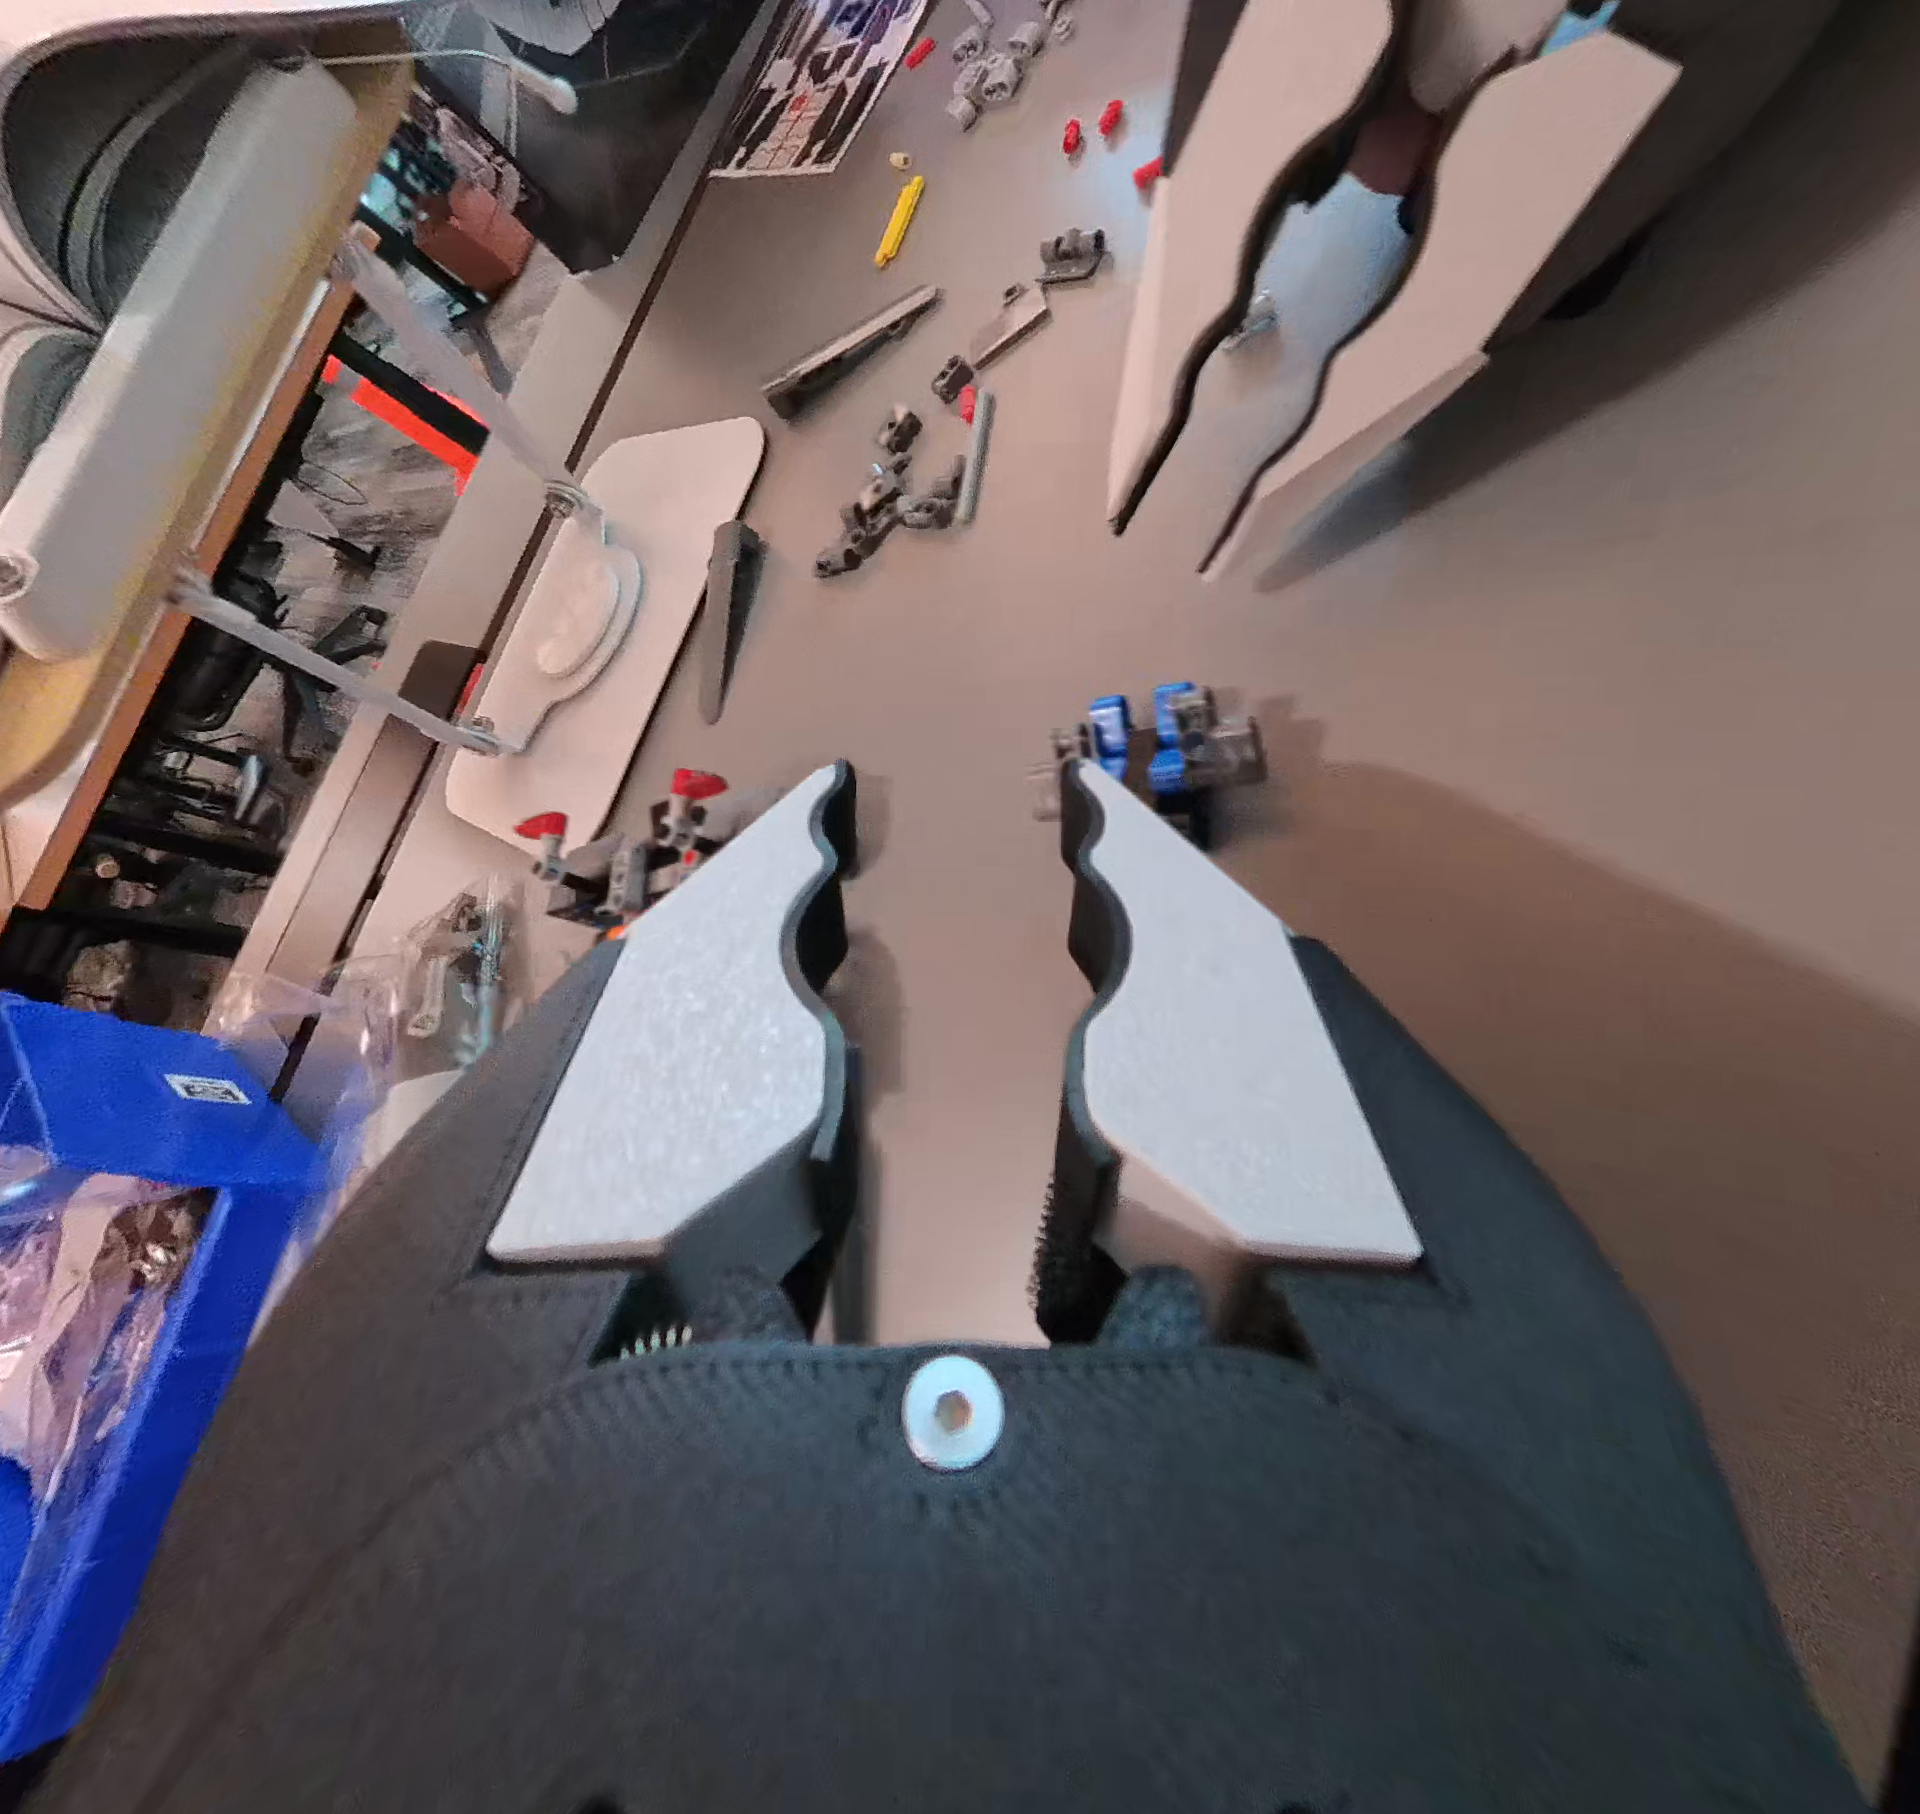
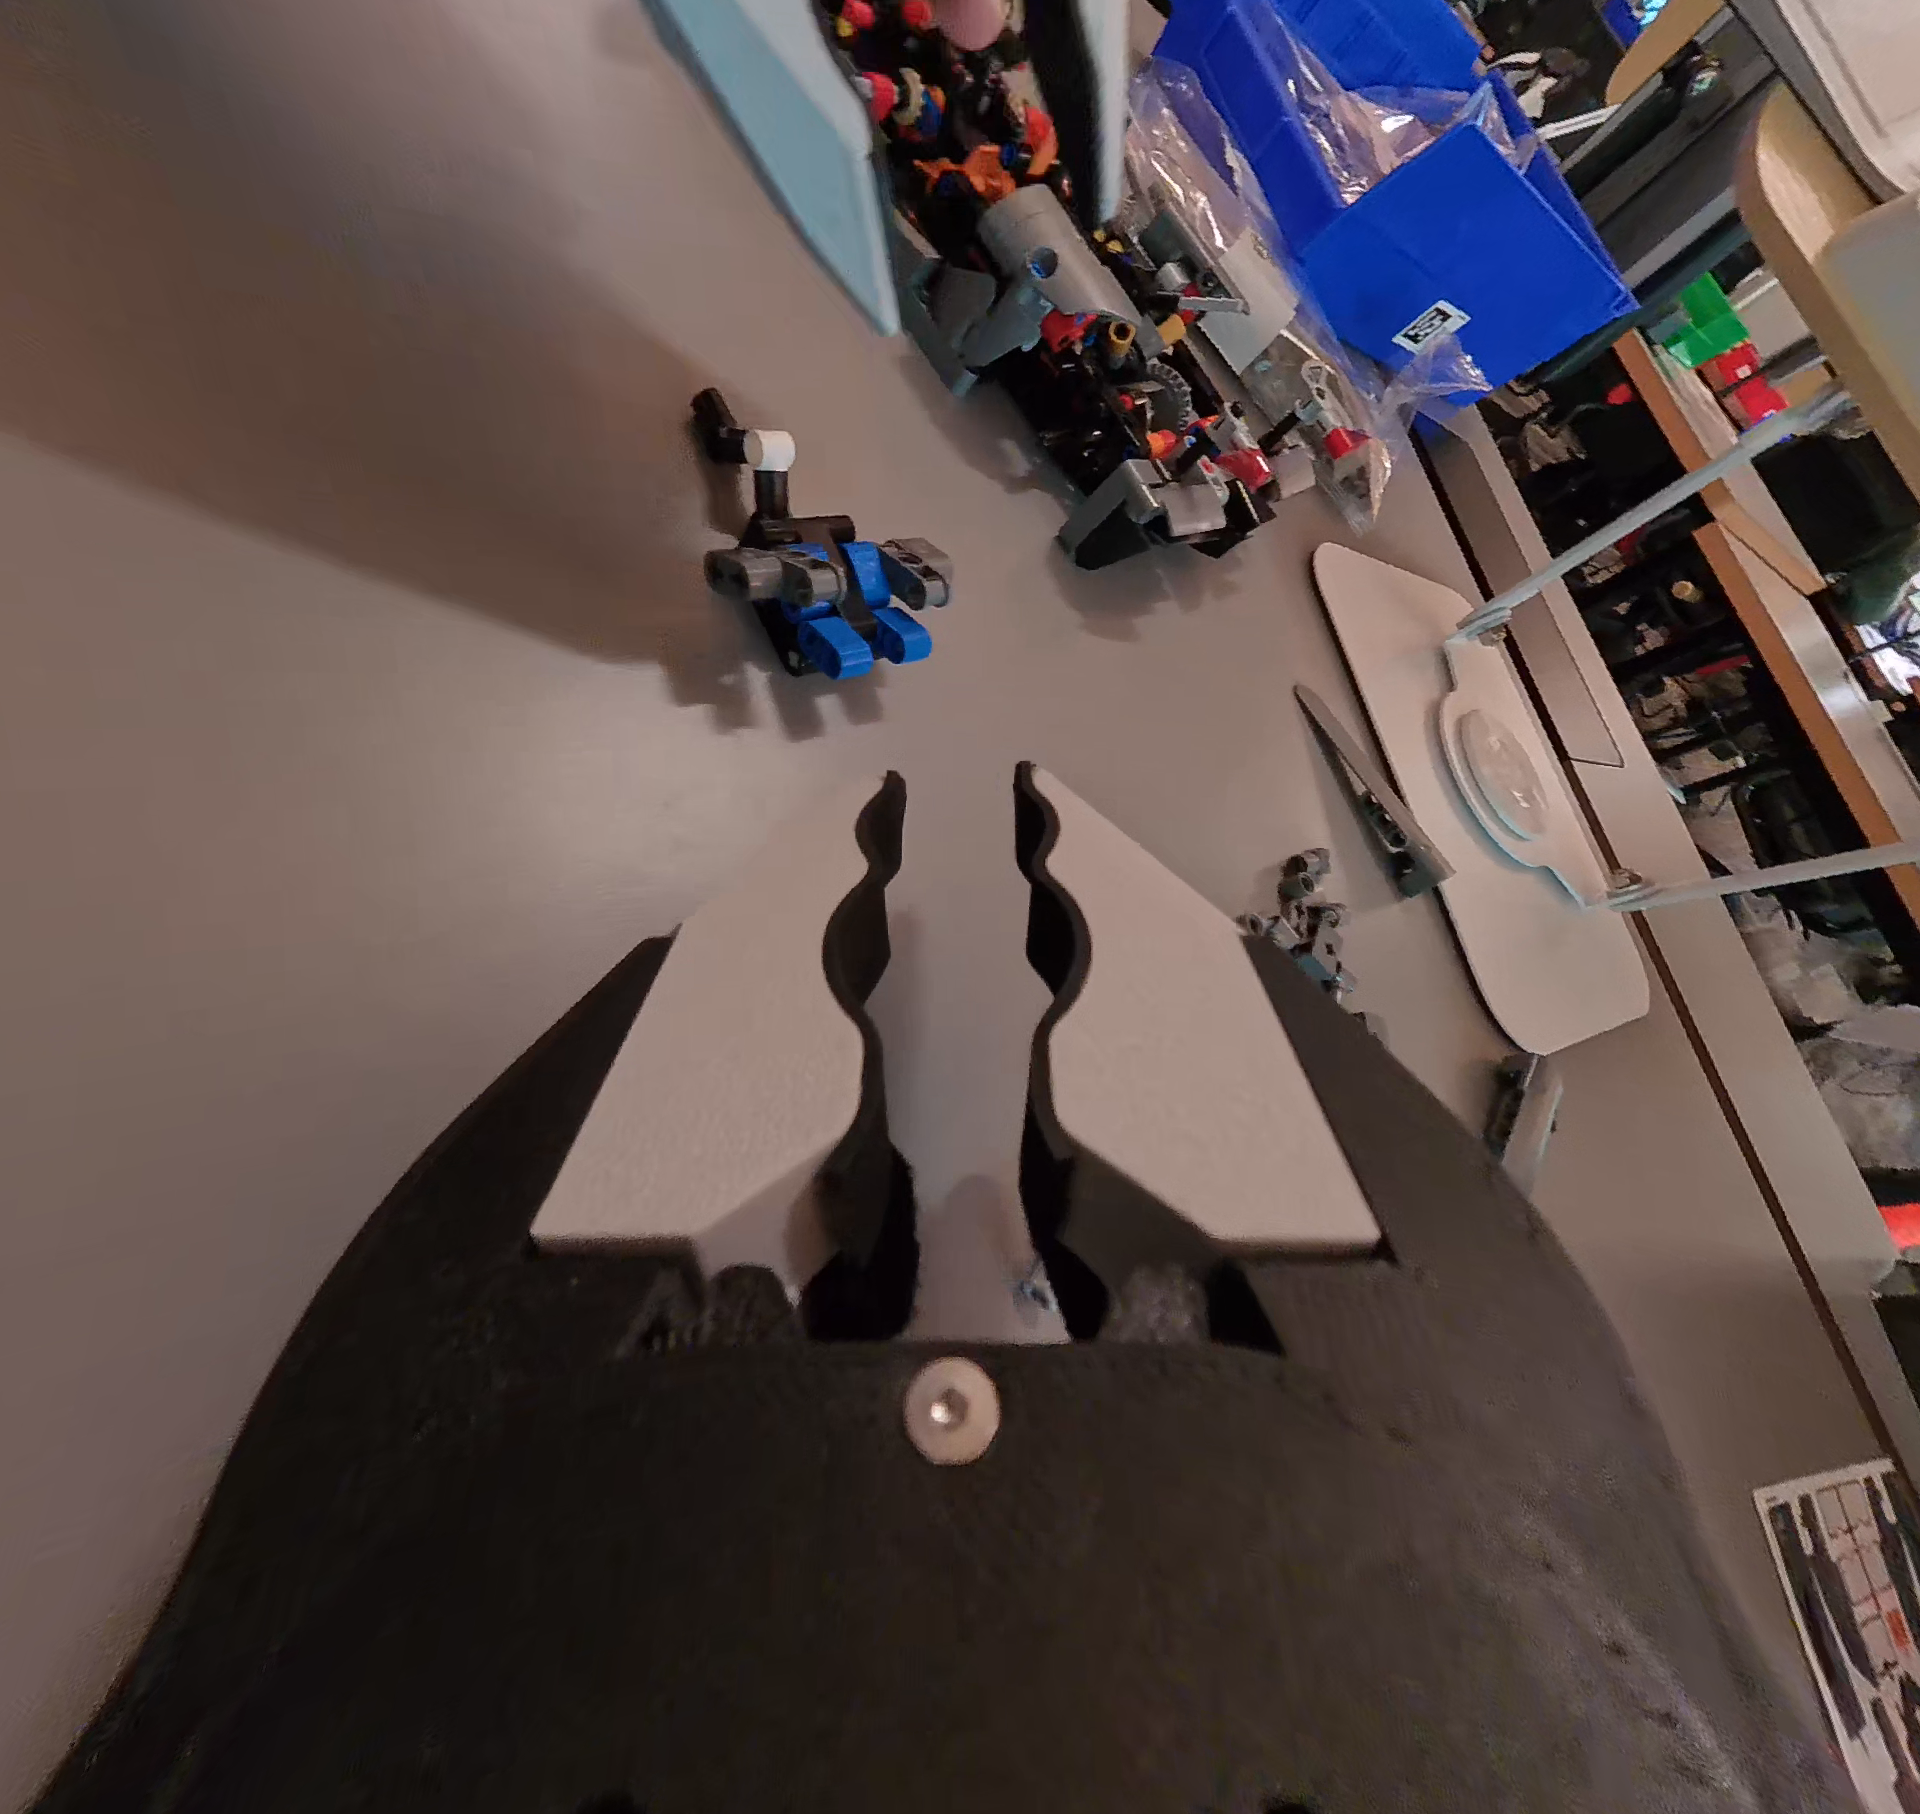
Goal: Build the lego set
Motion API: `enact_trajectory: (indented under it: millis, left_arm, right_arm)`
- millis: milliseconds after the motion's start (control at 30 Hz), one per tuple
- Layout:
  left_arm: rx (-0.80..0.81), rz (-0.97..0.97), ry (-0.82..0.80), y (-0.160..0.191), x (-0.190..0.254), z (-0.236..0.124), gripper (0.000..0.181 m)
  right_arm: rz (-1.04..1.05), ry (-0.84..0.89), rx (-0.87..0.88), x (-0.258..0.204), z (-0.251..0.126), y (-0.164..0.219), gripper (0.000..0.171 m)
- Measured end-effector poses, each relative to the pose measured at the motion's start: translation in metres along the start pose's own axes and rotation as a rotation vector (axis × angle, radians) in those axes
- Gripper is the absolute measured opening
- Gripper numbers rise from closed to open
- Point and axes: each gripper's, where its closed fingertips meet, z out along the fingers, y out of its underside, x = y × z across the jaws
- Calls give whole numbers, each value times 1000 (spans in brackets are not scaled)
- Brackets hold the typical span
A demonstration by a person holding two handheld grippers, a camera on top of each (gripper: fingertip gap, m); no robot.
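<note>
A small blue, black and grey lego sub-assembly [image 1: 1164,746] [image 2: 831,590] lies on the grey table. My left gripper [image 1: 956,788] is open and empty, with its right fingertip just left of the sub-assembly. My right gripper [image 2: 958,777] is open with a narrow gap, a short way in front of the sub-assembly. It also shows in the left wrist view [image 1: 1162,546], raised over the table. A tiny light thing sits deep between its fingers; I cannot tell what it is. The larger black, grey and red build [image 1: 644,850] [image 2: 1143,414] stands behind my left gripper [image 2: 997,268].
Loose grey pieces [image 1: 894,497] [image 2: 1299,912], a dark wedge panel [image 1: 727,611] [image 2: 1371,808], a long grey beam [image 1: 847,351], a yellow axle [image 1: 899,221] and red pins [image 1: 1091,128] lie about. A sticker sheet [image 1: 852,50], blue bins [image 1: 104,1349] [image 2: 1403,206] and a white stand base [image 1: 623,601] line the table edge. Across from one pair of fingers to the other is roughly 9 centimetres.
</note>
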Motion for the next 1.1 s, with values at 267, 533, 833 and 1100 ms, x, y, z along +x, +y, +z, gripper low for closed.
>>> enact_trajectory:
  millis: [267, 533, 833, 1100]
  left_arm:
    - [24, 203, -6, -33, -31, 38, 50]
    - [295, 158, -135, -52, -41, 46, 38]
    - [314, 28, -168, -41, -57, 52, 31]
    - [293, -11, -175, -34, -60, 58, 30]
  right_arm:
    - [27, 91, -2, 19, -2, 3, 21]
    - [39, 140, -21, 29, -4, 10, 22]
    - [50, 148, -21, 32, -4, 11, 22]
    - [69, 148, -13, 34, -5, 12, 21]
